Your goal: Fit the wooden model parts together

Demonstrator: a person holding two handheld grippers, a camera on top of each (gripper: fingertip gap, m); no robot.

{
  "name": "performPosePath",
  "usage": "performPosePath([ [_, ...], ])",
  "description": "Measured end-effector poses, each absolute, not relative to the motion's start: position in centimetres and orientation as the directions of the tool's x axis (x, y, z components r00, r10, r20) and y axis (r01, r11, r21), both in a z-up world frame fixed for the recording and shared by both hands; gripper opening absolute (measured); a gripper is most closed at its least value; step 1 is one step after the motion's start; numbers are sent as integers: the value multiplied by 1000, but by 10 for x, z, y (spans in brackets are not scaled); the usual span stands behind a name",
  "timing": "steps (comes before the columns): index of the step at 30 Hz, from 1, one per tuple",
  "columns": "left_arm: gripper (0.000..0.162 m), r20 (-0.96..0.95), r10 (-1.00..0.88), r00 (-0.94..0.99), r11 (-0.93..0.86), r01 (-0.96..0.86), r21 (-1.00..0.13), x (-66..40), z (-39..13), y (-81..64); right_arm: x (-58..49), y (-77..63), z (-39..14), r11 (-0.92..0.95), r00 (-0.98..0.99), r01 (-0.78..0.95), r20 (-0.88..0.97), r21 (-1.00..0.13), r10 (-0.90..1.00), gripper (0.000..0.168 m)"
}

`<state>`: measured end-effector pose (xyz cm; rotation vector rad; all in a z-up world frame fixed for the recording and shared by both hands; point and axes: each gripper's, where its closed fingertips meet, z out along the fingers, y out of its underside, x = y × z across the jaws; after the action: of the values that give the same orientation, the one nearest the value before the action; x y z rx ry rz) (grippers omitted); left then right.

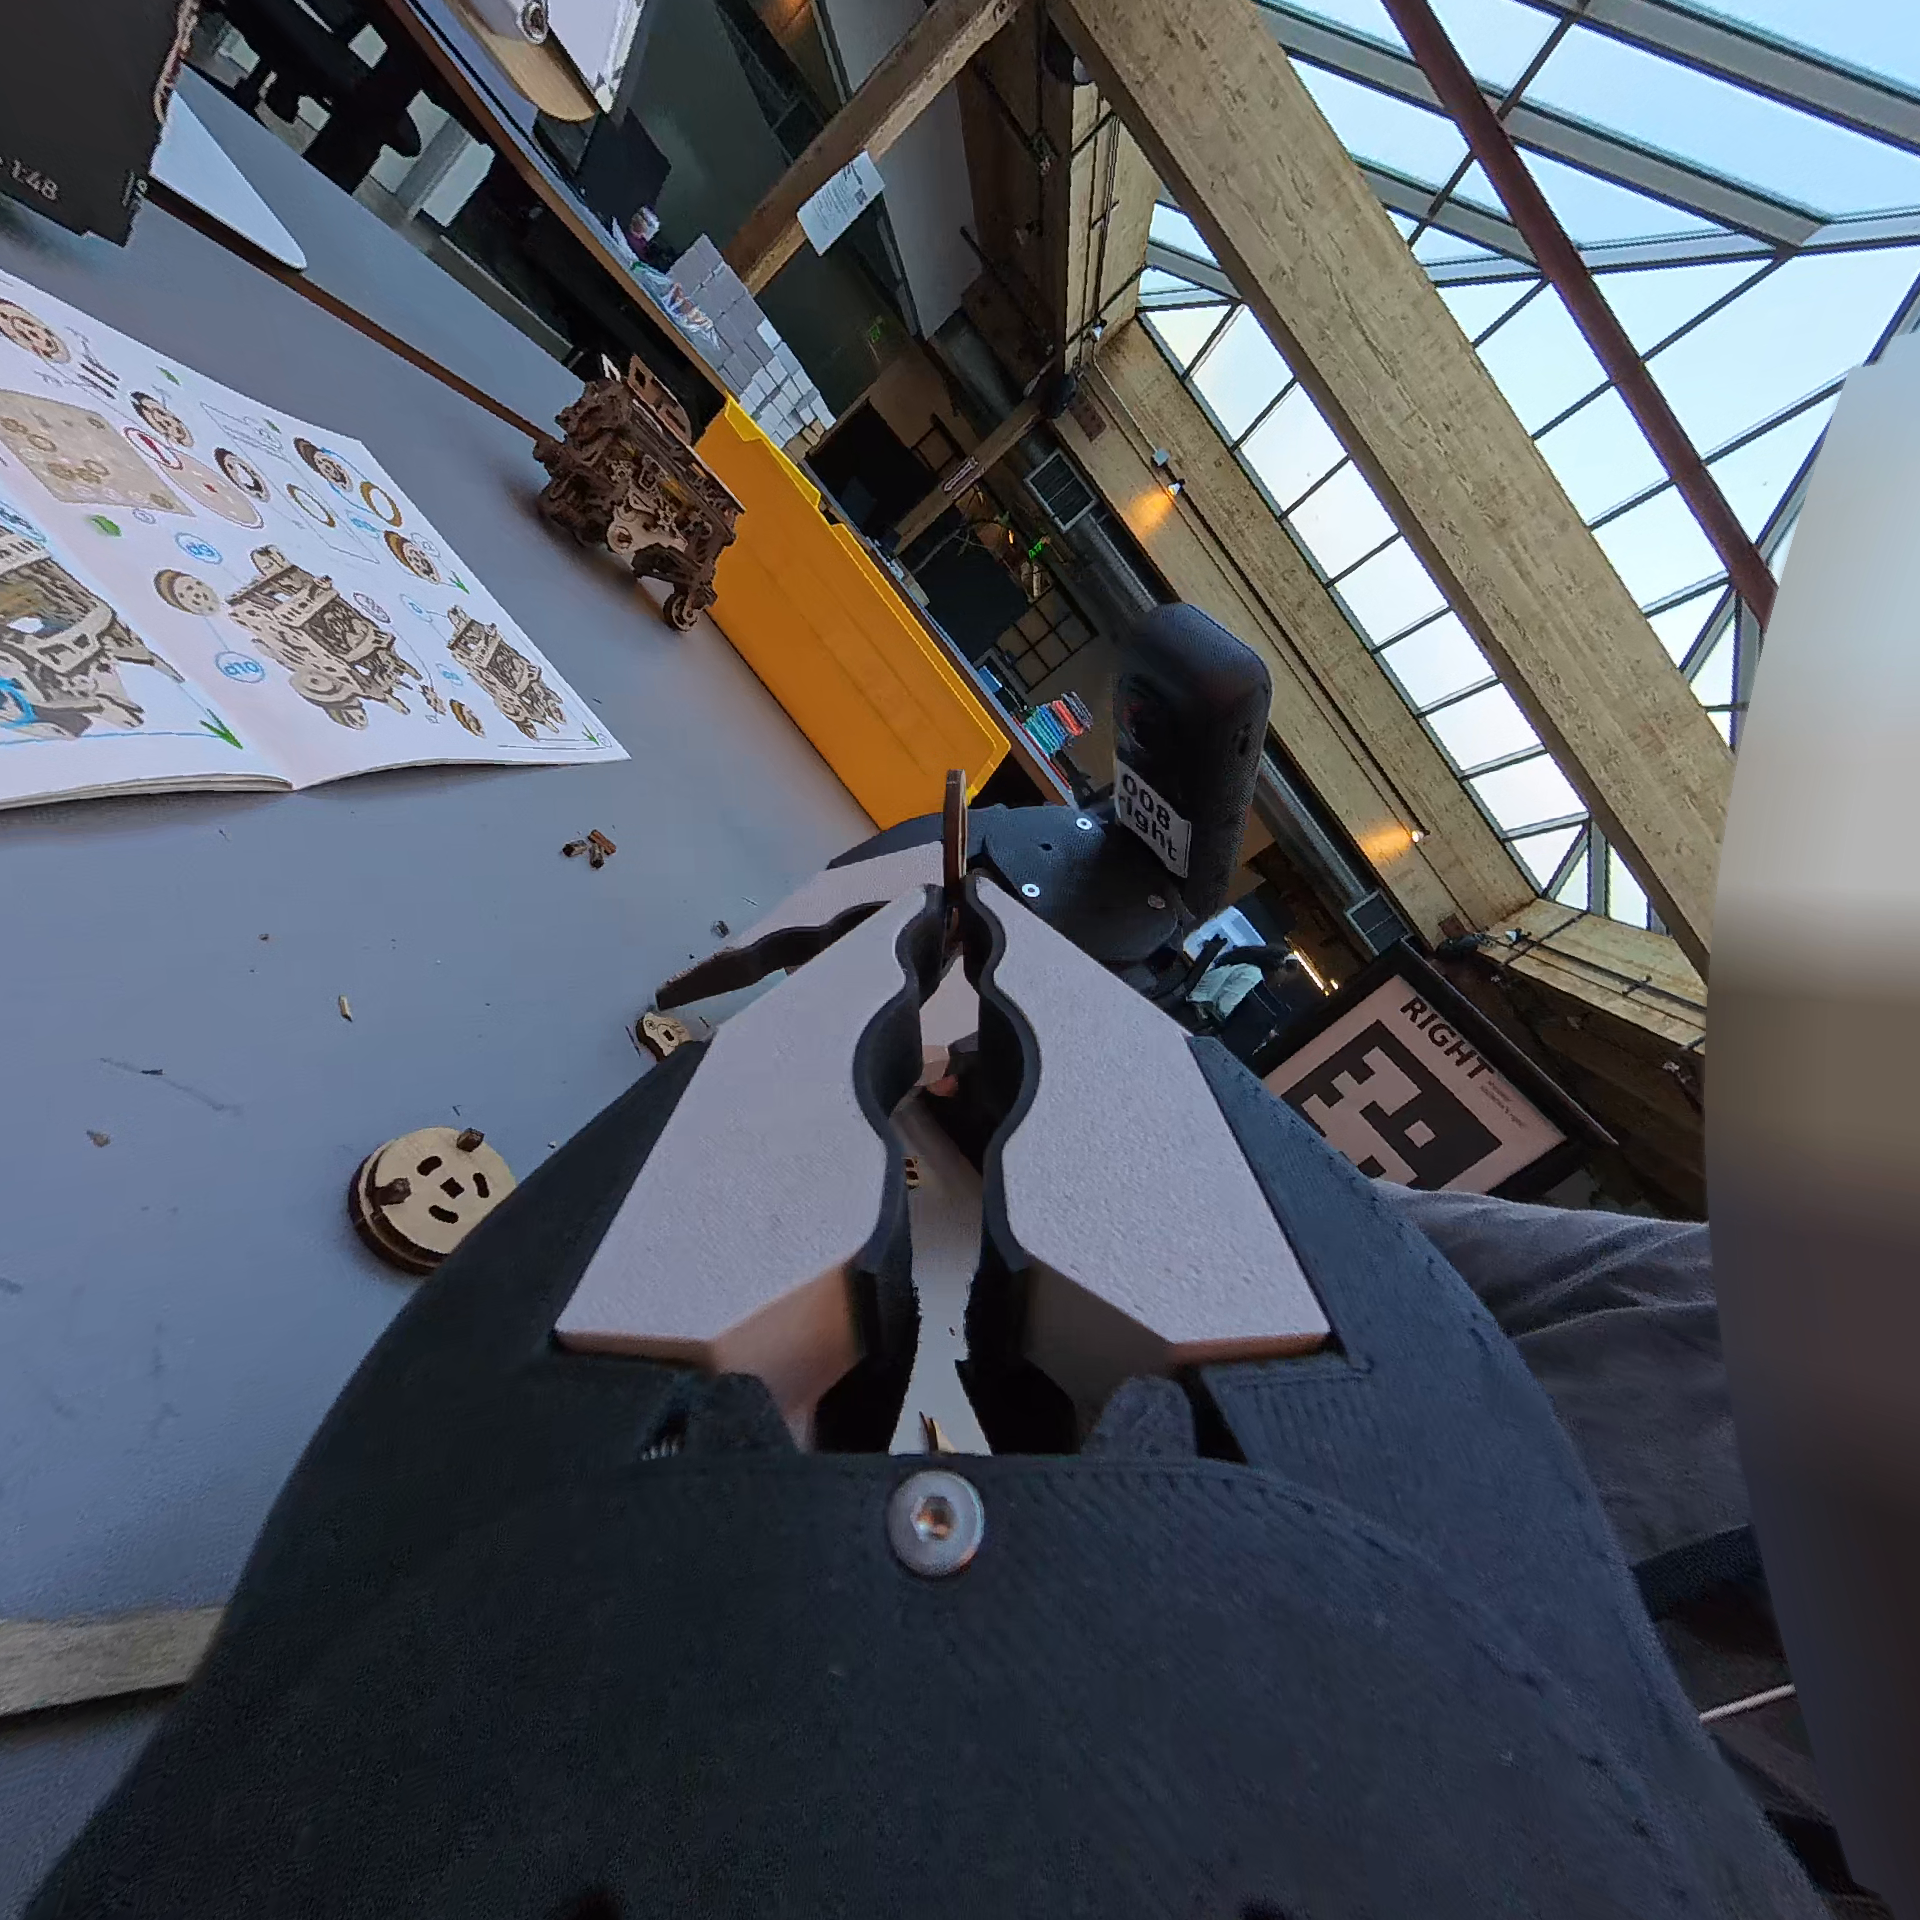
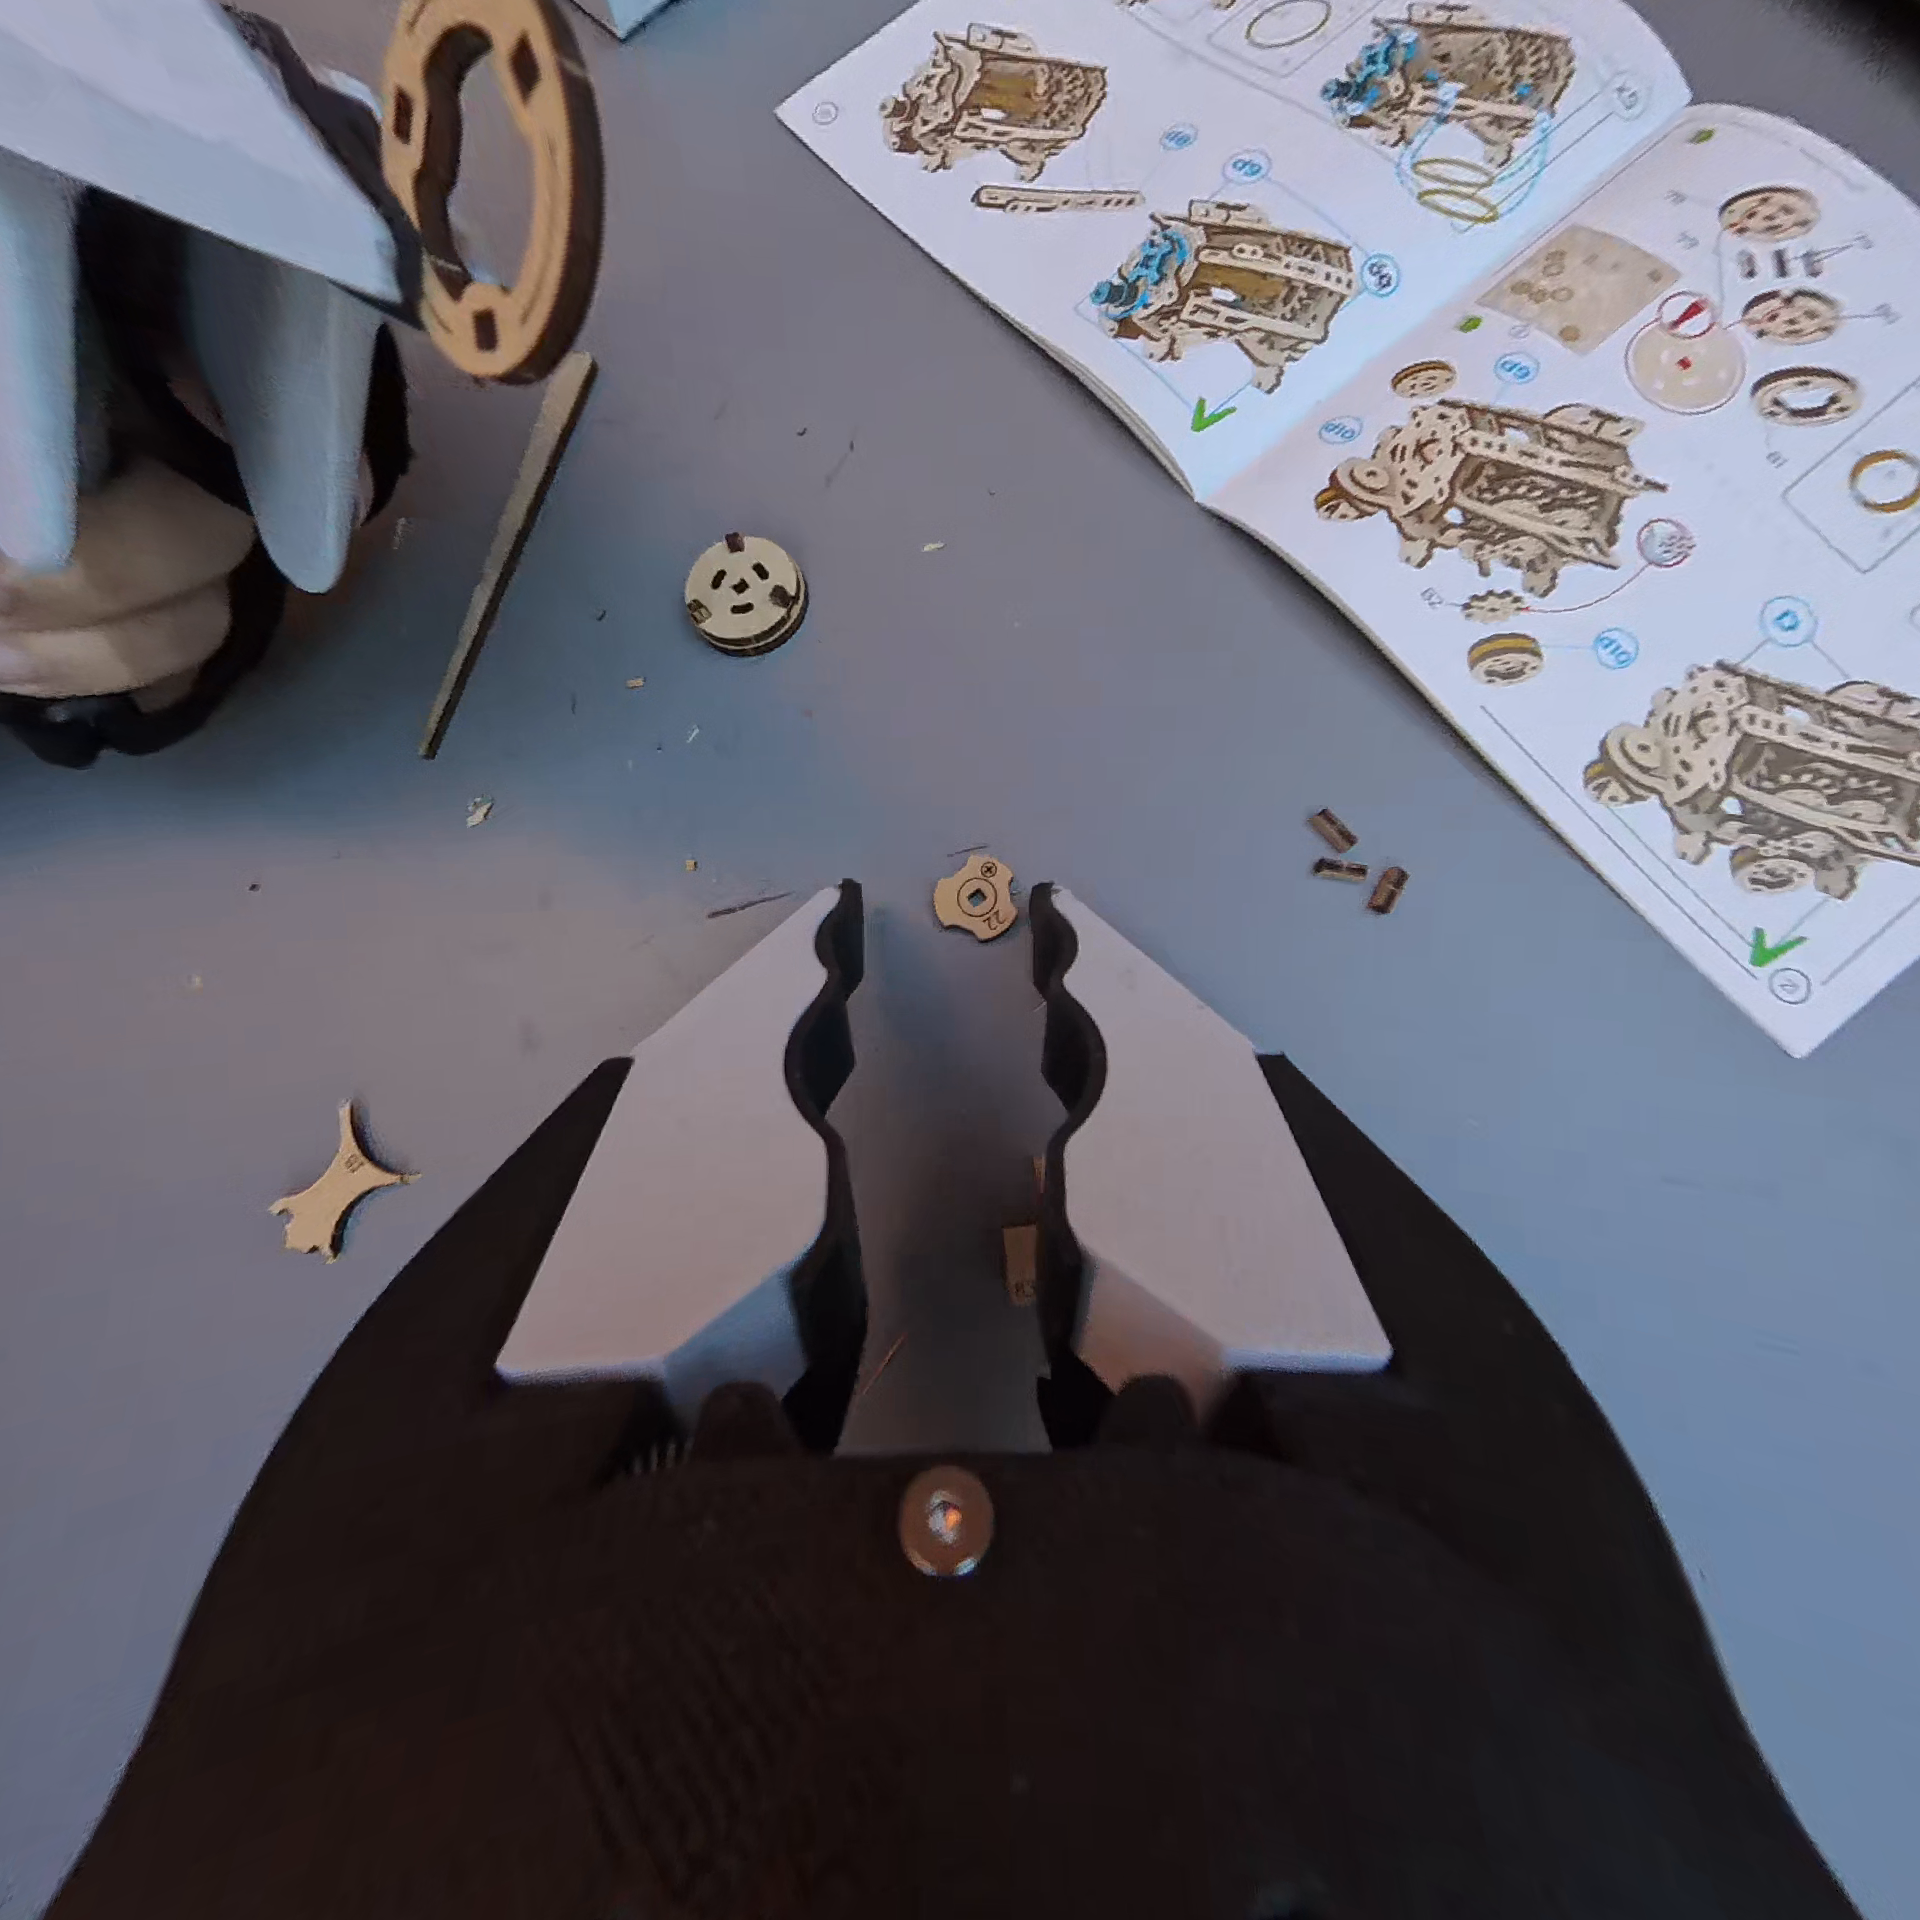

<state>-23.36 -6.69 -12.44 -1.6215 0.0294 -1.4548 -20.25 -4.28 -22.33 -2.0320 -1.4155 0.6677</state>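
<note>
My left gripper point(image 1: 948, 894) is shut on a flat wooden ring point(image 1: 953, 821) with square slots, seen edge-on here and held above the grey table point(image 1: 312, 1039). The right wrist view shows that ring point(image 2: 488, 187) face-on at the top left, in the left gripper point(image 2: 405, 275). My right gripper point(image 2: 943, 899) is open and low over the table, with a small notched wooden piece point(image 2: 975, 899) lying between its tips. A round wooden disc with dark pegs point(image 2: 745, 594) lies beyond it and also shows in the left wrist view point(image 1: 431, 1195).
An open instruction booklet point(image 2: 1455, 436) lies at the right. Three small dark pegs point(image 2: 1351, 862), an X-shaped offcut point(image 2: 338, 1184) and a thin plywood sheet point(image 2: 509, 551) lie on the table. A part-built wooden model point(image 1: 634, 499) stands beside a yellow bin point(image 1: 842, 623).
</note>
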Motion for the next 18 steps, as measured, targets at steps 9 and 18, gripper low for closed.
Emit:
performPosePath([
  [9,0,770,-577,273,-590,512,-624,-225,-123,-73,-203,-50,-226,-217,306,695,9,-686,952,14],
  [18,0,767,-603,219,-590,524,-614,-225,-112,-78,-73,-17,-177,230,1,762,356,-605,934,14],
])
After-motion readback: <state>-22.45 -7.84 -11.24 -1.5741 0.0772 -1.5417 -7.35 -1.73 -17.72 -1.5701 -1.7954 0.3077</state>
